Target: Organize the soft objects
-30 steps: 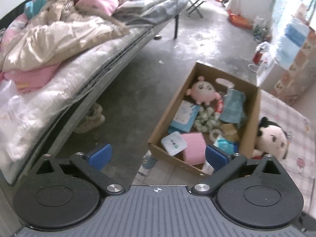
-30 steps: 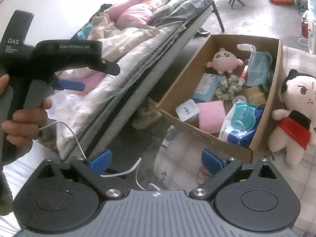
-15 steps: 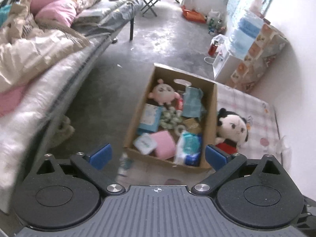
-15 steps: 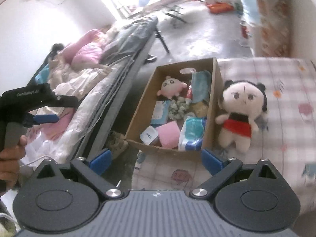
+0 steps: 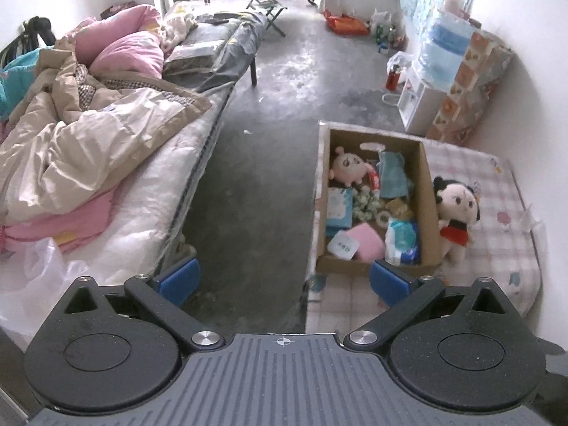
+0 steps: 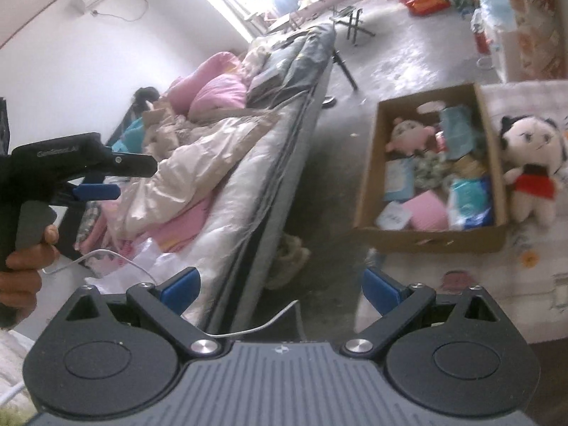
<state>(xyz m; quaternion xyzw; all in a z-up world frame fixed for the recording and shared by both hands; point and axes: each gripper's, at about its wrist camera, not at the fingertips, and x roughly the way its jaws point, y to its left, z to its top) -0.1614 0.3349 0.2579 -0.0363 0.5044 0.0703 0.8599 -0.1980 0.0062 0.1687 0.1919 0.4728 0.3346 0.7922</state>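
A cardboard box (image 5: 429,191) (image 6: 369,177) stands on a checked mat (image 5: 497,213) on the floor. Inside lie a pink plush (image 5: 346,170) (image 6: 404,135), a pink pad (image 5: 367,239), tissue packs (image 5: 403,238) and other small items. A black-haired doll in red (image 5: 456,206) (image 6: 529,163) leans against the box's right side. My left gripper (image 5: 284,280) hangs open and empty, well above the floor, short of the box. My right gripper (image 6: 278,289) is open and empty too, high above the bed's edge. In the right wrist view, a hand holds the left gripper (image 6: 96,177) at the left.
A bed (image 5: 117,163) heaped with a beige quilt (image 5: 88,142) and pink pillows (image 5: 127,53) runs along the left. Bare concrete floor (image 5: 255,177) lies between bed and box. A water dispenser (image 5: 422,106) and a patterned cabinet (image 5: 472,85) stand by the right wall.
Both grippers have risen and pulled back, so the box and doll look smaller and farther. Both stayed open and empty.
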